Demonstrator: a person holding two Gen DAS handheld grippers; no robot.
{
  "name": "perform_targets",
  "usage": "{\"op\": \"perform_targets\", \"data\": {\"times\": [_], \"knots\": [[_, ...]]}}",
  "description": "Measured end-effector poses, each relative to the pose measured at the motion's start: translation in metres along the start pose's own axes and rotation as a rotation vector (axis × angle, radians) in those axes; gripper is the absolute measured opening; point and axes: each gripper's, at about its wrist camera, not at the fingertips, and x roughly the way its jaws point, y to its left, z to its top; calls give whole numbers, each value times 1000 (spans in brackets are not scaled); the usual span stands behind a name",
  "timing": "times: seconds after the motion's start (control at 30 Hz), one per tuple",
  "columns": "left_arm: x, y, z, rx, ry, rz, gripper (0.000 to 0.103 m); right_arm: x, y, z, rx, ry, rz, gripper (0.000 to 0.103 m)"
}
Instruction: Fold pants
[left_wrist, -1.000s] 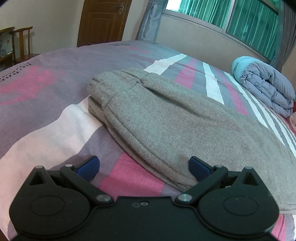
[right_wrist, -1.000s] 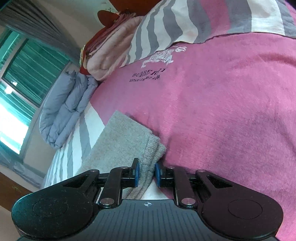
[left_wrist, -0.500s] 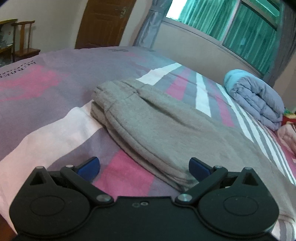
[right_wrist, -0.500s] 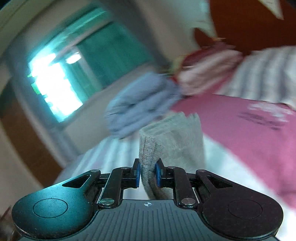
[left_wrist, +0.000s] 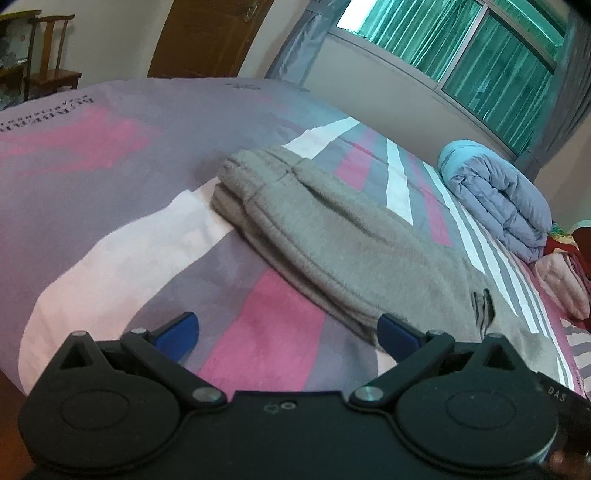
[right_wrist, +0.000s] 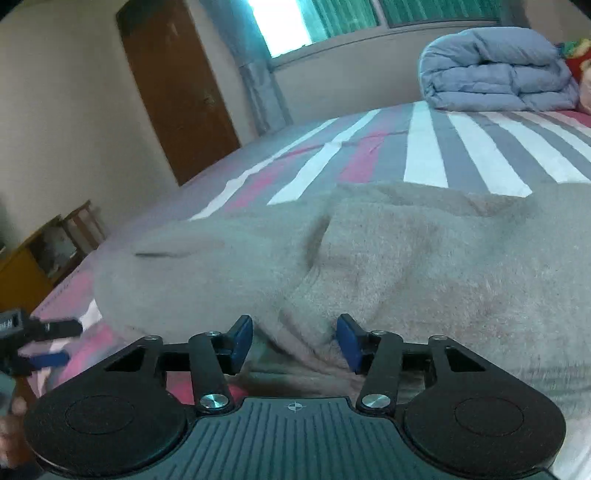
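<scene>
Grey fleece pants (left_wrist: 343, 240) lie folded lengthwise on the striped bedspread (left_wrist: 122, 258), waistband at the far left. My left gripper (left_wrist: 288, 332) is open and empty, held over the bed beside the pants' near edge. In the right wrist view the pants (right_wrist: 406, 266) lie doubled over, with a leg end resting on top of the rest. My right gripper (right_wrist: 295, 338) is open, and the grey cloth lies loose between its blue pads. The left gripper (right_wrist: 40, 343) shows at the left edge of that view.
A folded blue-grey duvet (left_wrist: 495, 199) lies at the far side of the bed, also in the right wrist view (right_wrist: 495, 70). Pink and red bedding (left_wrist: 565, 273) sits at the right. A brown door (right_wrist: 177, 81), a window and a wooden chair (left_wrist: 51, 55) stand beyond the bed.
My right gripper carried the pant leg end up and over onto the rest of the pants, then opened and let it go. My left gripper drew back a little, still open.
</scene>
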Motion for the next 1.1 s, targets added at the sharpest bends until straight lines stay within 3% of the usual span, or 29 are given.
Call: {"op": "perform_targets", "data": {"times": [0.27,0.33,0.47,0.63,0.73,0.87,0.93,1.0,1.1], "knots": [[11,-14,-3,59,39,-6,97,-2,25,-5,-241,21,-56,51],[9,-12,-4,47,33,-15,97,-11,33,-16,-305,15,-69,45],[8,-5,-5,7,26,-25,97,-23,24,-10,-202,-49,8,45],[7,-13,-6,50,28,9,97,-6,26,-4,-235,34,-61,28],[5,-13,-5,53,21,11,97,-6,22,-4,-195,45,-34,12],[7,-14,-6,45,32,15,97,-26,30,-2,-217,-32,10,11],[10,-19,-6,68,41,25,97,-23,33,-5,-235,-2,36,11],[11,-25,-5,94,48,38,97,-4,32,-14,-251,93,18,13],[12,-29,-6,120,45,44,97,-11,35,-12,-259,57,14,16]]}}
